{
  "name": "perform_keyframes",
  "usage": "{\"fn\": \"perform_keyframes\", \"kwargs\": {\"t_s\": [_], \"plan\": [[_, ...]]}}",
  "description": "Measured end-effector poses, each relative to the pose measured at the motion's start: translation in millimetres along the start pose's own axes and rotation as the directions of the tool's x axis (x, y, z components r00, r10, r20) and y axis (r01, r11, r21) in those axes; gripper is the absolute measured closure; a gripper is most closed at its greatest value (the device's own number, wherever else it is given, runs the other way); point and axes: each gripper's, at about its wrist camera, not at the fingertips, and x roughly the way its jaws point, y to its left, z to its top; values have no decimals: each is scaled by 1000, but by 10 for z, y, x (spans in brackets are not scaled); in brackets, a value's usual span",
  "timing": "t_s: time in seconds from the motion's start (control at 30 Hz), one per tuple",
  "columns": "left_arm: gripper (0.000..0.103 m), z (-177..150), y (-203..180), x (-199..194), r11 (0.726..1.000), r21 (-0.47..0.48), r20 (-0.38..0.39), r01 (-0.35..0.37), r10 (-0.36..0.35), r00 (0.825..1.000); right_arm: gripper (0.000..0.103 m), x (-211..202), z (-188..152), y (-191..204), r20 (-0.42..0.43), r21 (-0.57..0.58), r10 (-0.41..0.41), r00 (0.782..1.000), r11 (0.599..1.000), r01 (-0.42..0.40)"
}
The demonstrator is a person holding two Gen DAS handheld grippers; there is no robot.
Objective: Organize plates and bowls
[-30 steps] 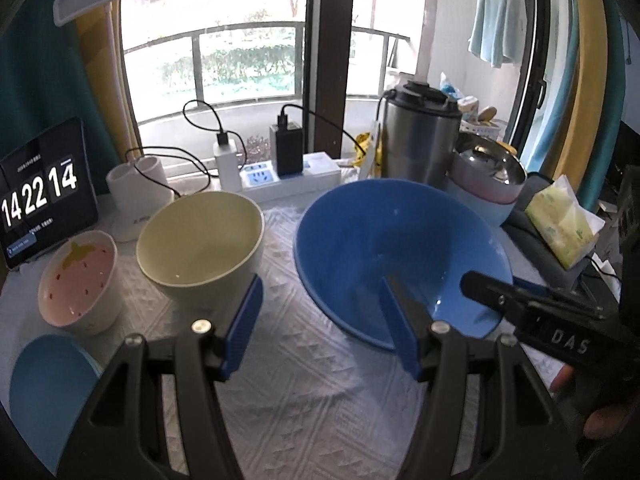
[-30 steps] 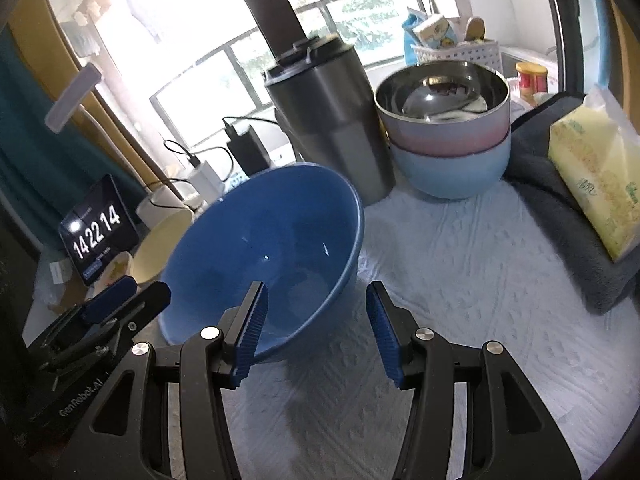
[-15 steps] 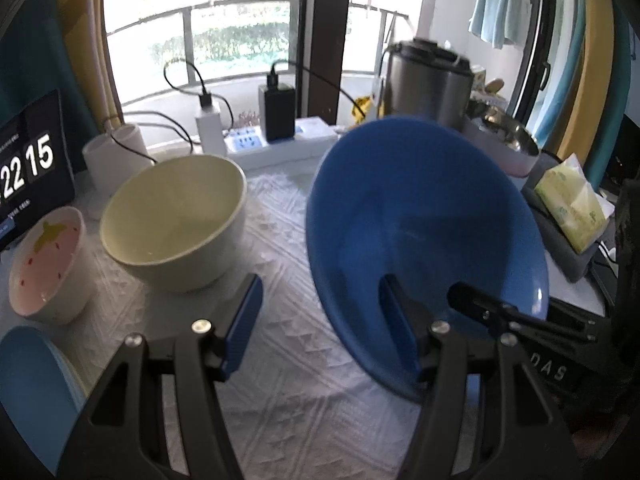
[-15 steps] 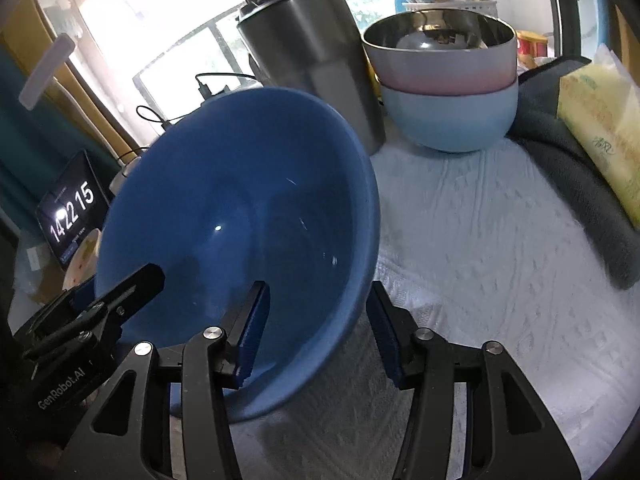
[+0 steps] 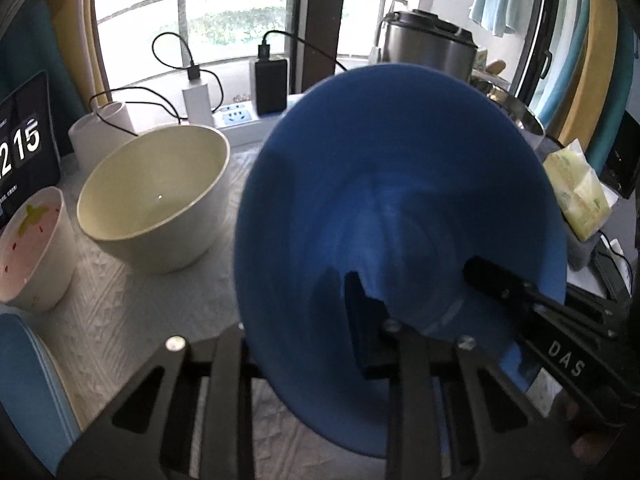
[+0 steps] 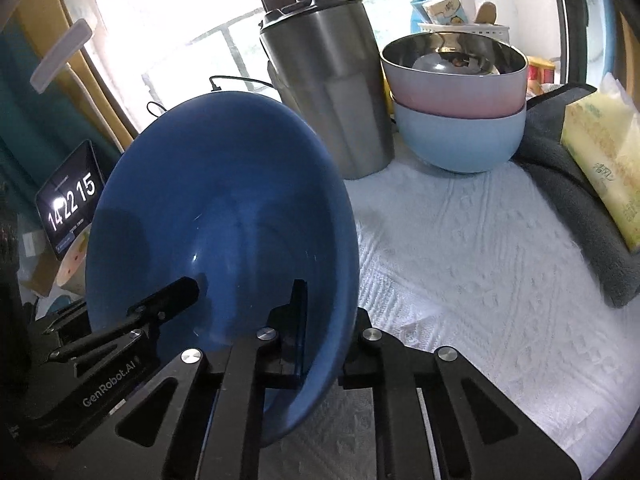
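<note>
We grip the blue bowl [image 5: 400, 200] from both sides: our left gripper [image 5: 304, 320] has just been closing and pinches its near rim, and our right gripper [image 6: 324, 320] has just clamped nearly shut on the opposite rim. The bowl tilts steeply, just right of the cream bowl [image 5: 156, 196].

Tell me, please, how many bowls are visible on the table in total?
5: the blue bowl gripped at its rim by both grippers; the cream bowl left of it; the strawberry bowl further left; the pink bowl nested in the light blue bowl. Others may be hidden.
</note>
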Motion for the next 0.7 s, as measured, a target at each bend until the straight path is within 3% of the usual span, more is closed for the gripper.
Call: {"fn": "perform_keyframes", "kwargs": {"t_s": [0.7], "plan": [[78,-303,187,-726,1000,-18,80,-8,10,997,91,-457,-239,361,19,-17,33,999,999,-33]]}}
